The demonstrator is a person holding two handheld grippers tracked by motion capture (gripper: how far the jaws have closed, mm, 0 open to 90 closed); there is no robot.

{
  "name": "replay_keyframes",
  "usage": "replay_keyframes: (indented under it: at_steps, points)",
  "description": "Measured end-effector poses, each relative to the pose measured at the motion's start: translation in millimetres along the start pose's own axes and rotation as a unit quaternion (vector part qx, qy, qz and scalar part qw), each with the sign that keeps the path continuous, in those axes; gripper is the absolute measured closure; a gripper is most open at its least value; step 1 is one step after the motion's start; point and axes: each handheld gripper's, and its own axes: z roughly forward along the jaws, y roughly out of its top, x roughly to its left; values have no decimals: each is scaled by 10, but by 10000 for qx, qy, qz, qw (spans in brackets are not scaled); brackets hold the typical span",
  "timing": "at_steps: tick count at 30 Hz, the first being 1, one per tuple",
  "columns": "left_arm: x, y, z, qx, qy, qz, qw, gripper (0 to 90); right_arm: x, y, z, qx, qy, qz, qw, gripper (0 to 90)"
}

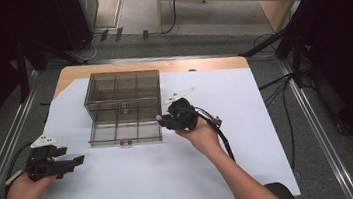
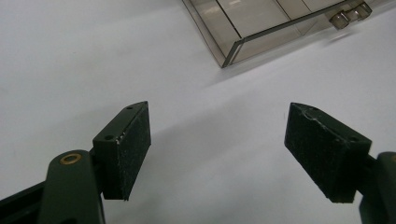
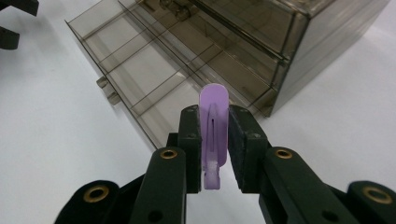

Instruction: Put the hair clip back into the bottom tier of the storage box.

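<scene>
A purple clip point(image 3: 214, 135) is clamped in the right gripper point(image 1: 162, 119) beside the pulled-out drawer point(image 1: 124, 132), apparently for placement in a compartment, while the left gripper point(image 1: 74, 161) is held released.

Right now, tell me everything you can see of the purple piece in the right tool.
The purple piece is small, flat and plastic-looking, with a rounded top, a slot down its middle and a narrower stub at the bottom. It stands upright, clamped between the right tool's black pads, its top poking above them. It is held off the white sheet, just short of the smoky clear organiser's pulled-out bottom drawer. Only the pads touch it.
</scene>
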Motion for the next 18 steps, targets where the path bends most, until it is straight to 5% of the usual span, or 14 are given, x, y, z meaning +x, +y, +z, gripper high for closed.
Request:
replay_keyframes:
  at_steps: [18]
  points:
    - [-15,2,16,28,0,15,10000,234,82,81,113,131,116,-125,9998,773]
